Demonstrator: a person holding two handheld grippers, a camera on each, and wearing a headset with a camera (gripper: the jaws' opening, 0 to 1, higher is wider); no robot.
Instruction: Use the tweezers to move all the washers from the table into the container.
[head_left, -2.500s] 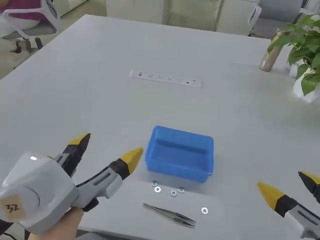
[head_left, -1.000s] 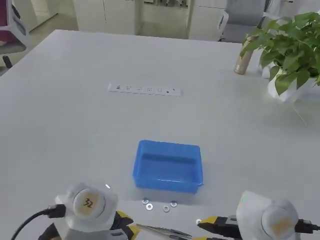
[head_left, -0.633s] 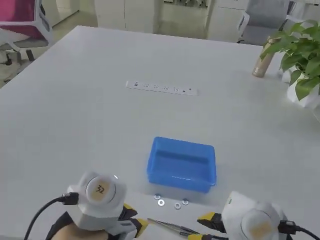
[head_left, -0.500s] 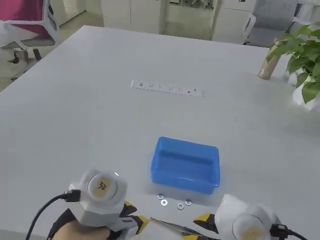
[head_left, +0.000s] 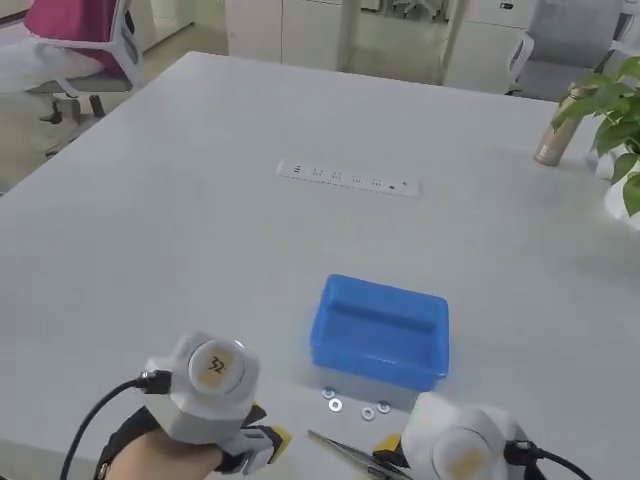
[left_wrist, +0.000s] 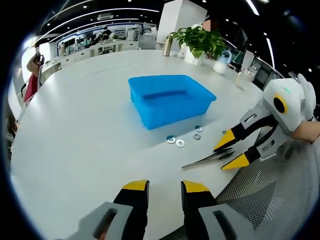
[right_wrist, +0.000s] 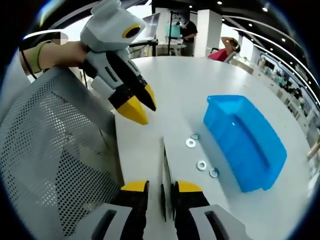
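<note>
Four washers lie loose on the white table, just before the near wall of the blue container and apart from it. Farther back sit a white power strip, a metal bottle and a potted plant, well clear of the work; a chair stands past the table's far left corner.

The tweezers lie flat near the front edge, on the near side of the washers, with their long axis running roughly along that edge. One thin end points towards the left gripper, whose jaws are slightly parted and hold nothing. The other end lies between the jaws of the right gripper, in line with them (whether they actually press it I cannot tell). In the head view that gripper's body hides this end.
</note>
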